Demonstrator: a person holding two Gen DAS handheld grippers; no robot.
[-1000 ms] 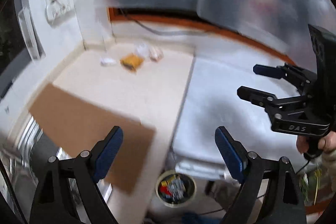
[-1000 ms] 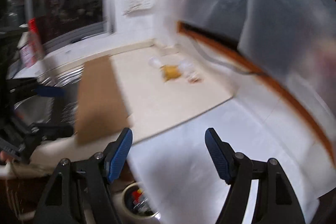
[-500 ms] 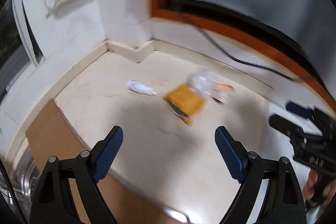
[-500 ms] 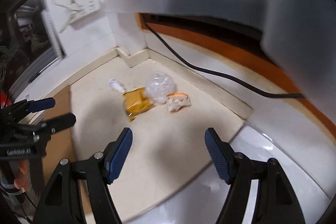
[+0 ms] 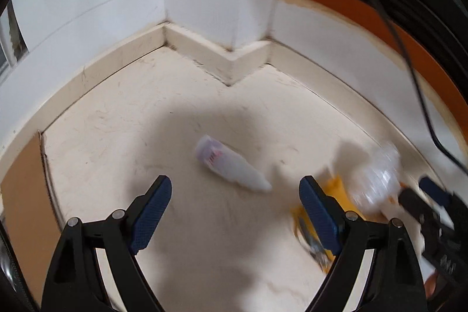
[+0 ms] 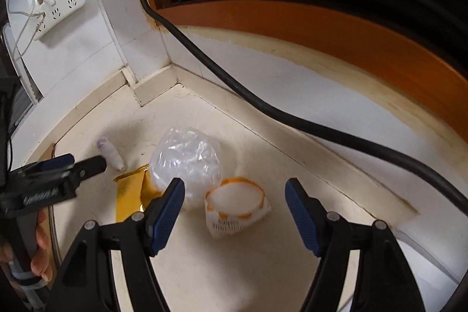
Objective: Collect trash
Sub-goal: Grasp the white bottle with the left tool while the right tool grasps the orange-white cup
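Trash: four scraps lay bunched in the counter corner, likely dropped there.
Small tube: lay flat, long axis slanting, narrow end toward the yellow wrapper.
Plastic ball: touched the wrapper and paper cup.
Left claw: open, empty, above the tube.
Right claw: open, empty, framing the cup.

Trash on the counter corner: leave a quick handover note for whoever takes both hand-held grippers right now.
Left hand-held gripper: open, empty, aimed at the small white tube.
Right hand-held gripper: open, empty, over the orange-rimmed wrapper.
Also on the counter: clear plastic ball and yellow packet, touching.
Done: nothing picked up.
Left: all four pieces.
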